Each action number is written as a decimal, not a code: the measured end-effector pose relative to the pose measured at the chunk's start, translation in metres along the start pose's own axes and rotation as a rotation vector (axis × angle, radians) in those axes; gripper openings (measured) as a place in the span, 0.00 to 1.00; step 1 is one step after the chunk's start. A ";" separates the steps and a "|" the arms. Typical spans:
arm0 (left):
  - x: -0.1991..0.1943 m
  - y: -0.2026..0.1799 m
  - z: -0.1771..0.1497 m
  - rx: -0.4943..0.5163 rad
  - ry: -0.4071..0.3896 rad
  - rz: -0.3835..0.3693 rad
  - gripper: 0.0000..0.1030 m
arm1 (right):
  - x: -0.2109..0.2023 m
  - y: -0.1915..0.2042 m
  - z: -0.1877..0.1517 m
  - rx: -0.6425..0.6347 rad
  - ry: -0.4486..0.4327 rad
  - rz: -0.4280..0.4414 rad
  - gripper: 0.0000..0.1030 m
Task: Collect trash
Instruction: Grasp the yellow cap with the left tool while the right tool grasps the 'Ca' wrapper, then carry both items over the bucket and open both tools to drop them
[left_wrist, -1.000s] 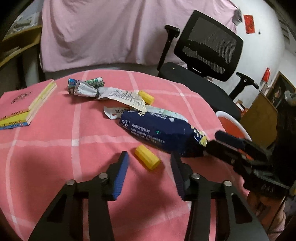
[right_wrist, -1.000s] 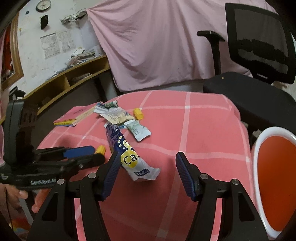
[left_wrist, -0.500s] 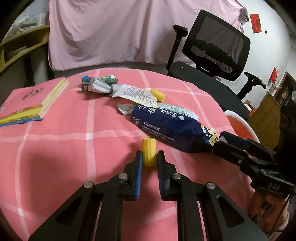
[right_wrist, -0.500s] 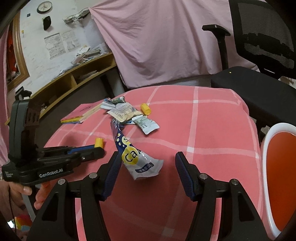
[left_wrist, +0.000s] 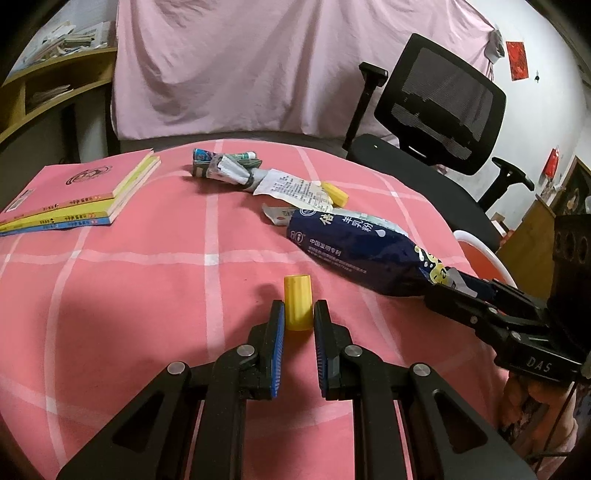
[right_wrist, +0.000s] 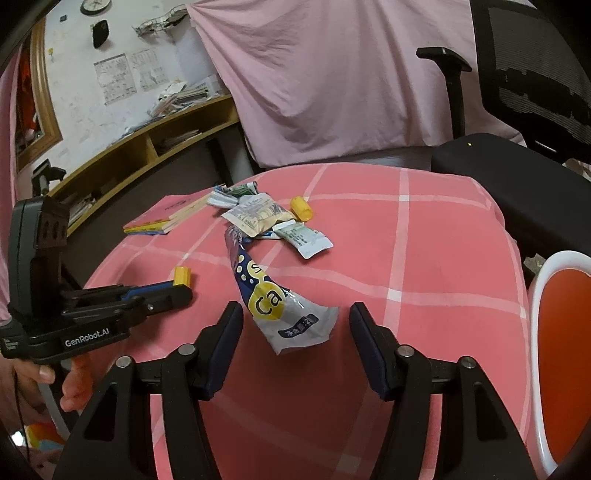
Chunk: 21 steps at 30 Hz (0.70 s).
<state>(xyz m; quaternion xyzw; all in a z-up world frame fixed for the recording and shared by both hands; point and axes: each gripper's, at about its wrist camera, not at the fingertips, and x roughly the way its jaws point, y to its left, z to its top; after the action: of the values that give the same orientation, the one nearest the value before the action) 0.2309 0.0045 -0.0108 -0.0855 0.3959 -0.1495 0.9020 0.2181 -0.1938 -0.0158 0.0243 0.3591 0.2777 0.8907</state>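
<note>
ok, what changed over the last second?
Left tongs closed on the near yellow cap and stood it on end. Right tongs stayed open around the blue bag's end. Wrapper pile and books unmoved.

Home room: wooden shelf, wall clock, office chair.

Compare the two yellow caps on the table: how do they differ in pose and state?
The near yellow cap is pinched between the left gripper fingers, pointing away from it; the far yellow cap lies free on its side. The near one sits alone on the pink tablecloth; the far one lies beside the paper receipt. Both look alike.
</note>
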 end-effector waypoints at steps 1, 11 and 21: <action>-0.001 0.000 0.000 0.000 -0.004 0.000 0.12 | 0.000 0.000 0.000 -0.002 0.000 -0.002 0.45; -0.020 -0.012 -0.003 0.048 -0.089 0.002 0.12 | -0.008 0.007 0.000 -0.035 -0.047 0.005 0.35; -0.051 -0.037 -0.003 0.132 -0.280 0.076 0.12 | -0.045 0.013 -0.004 -0.042 -0.247 0.036 0.35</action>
<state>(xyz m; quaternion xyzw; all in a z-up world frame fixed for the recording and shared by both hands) 0.1888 -0.0136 0.0326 -0.0307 0.2587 -0.1274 0.9570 0.1828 -0.2065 0.0129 0.0463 0.2403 0.2960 0.9233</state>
